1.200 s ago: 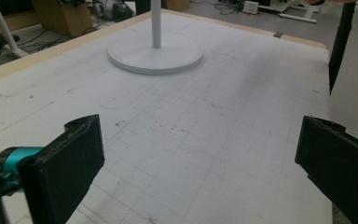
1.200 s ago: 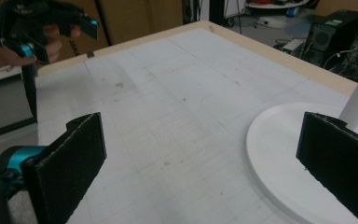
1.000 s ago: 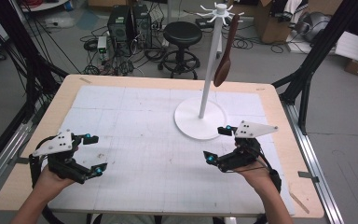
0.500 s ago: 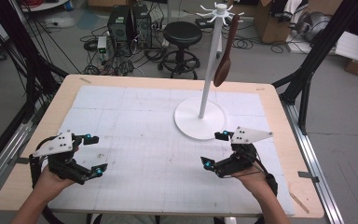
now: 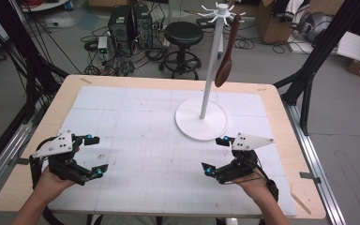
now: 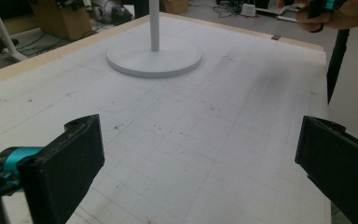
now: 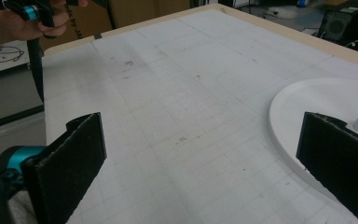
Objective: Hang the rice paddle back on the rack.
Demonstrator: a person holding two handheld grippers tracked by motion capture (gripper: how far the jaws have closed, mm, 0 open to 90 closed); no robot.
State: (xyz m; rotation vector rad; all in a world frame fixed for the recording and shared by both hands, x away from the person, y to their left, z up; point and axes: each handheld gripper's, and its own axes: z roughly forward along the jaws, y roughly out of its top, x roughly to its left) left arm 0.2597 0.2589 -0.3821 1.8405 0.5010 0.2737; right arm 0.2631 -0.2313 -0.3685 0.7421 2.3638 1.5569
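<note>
Left gripper (image 5: 93,154) sits lower left, jaws spread, grasping nothing; right gripper (image 5: 216,155) lower right, also released, just below the white stand's base (image 5: 201,119); brown spoon (image 5: 226,65) hangs up top.

The table (image 5: 281,101) has a pale wood edge, smooth and matt. On it lies a white mat (image 5: 136,126), matt, with thin grid lines and small dark smudges (they show best in the gripper views). The stand (image 5: 201,119) looks like smooth white plastic or painted metal, a little shiny. The spoon (image 5: 226,65) hanging on it is dark brown wood, lightly glossy. Both grippers (image 5: 92,154) (image 5: 217,155) are matt black, with rough, foam-like jaw pads and shiny teal bits.
</note>
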